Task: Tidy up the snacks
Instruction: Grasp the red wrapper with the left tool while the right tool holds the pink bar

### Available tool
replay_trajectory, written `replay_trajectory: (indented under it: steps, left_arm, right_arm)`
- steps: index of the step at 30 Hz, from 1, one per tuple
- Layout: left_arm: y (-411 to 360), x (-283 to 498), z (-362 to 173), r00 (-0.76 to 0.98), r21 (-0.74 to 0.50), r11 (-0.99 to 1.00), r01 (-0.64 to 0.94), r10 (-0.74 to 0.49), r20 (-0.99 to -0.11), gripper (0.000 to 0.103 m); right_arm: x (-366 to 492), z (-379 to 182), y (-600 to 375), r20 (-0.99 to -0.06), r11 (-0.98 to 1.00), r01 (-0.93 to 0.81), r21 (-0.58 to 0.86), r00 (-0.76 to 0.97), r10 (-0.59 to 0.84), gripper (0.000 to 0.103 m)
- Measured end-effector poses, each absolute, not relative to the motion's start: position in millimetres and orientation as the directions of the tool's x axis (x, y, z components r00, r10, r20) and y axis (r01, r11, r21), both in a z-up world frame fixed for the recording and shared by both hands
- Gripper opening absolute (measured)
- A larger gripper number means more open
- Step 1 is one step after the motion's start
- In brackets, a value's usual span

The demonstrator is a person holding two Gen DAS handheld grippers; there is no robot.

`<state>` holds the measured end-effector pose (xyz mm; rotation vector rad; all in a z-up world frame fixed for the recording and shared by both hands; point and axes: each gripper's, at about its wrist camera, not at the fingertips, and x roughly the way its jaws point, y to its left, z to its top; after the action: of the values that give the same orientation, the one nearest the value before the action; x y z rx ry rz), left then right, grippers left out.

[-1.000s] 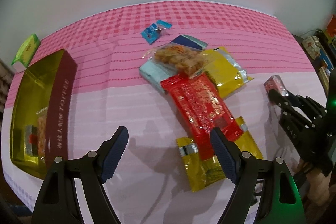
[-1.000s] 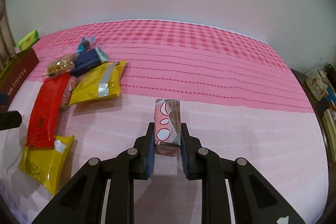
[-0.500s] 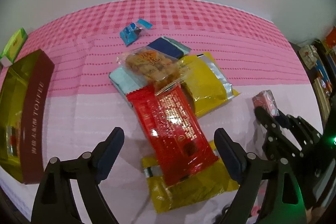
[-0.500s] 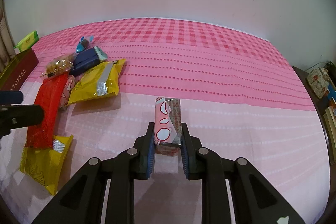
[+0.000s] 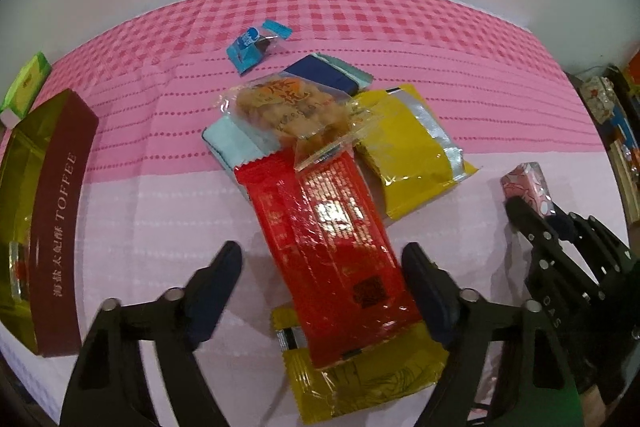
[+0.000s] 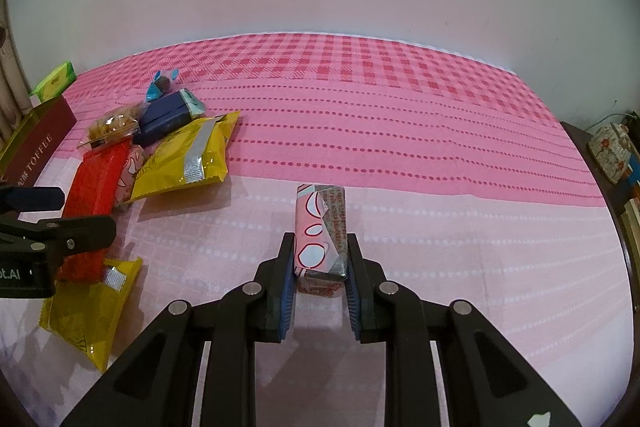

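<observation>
Pink checked cloth (image 6: 400,147) over a flat top, white wall behind.

Left tongs (image 5: 322,281) closing, a wide gap left between the pads. Red snack pack (image 5: 328,243) lying in that gap, touched by neither pad. Under its near end, a yellow pack (image 5: 360,379). Across its far end, a clear bag of brown bits (image 5: 288,107). Just right of that, a second yellow pack (image 5: 412,151). Under the clear bag, a dark blue pack (image 5: 324,75) and a pale blue pack (image 5: 236,143). Farther off, a small blue candy (image 5: 250,45). Far left, a gold and brown toffee box (image 5: 44,211), a green box (image 5: 28,83) past it.

Right tongs (image 6: 320,279) squeezed tight on a small pink box (image 6: 320,231), well right of the snack pile.
</observation>
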<state>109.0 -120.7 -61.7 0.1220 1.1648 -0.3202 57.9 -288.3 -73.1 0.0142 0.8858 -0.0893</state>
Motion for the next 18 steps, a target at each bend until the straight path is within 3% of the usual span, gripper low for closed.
replay_trajectory:
  steps: [2, 7, 18]
  left_arm:
    - [-120, 108, -62, 0.347, -0.087, 0.945, 0.314, -0.199, -0.917, 0.061]
    - [-116, 107, -61, 0.346, -0.097, 0.942, 0.321, -0.212, -0.914, 0.052]
    - [-103, 96, -56, 0.364, -0.051, 0.936, 0.349, -0.186, -0.913, 0.048]
  right_arm:
    - [58, -73, -288, -0.774, 0.996, 0.084, -0.025, 0.629, -0.072, 0.021]
    - [58, -73, -288, -0.774, 0.996, 0.084, -0.024, 0.629, -0.071, 0.021]
    - [58, -72, -289, -0.774, 0.996, 0.084, -0.024, 0.629, -0.072, 0.021]
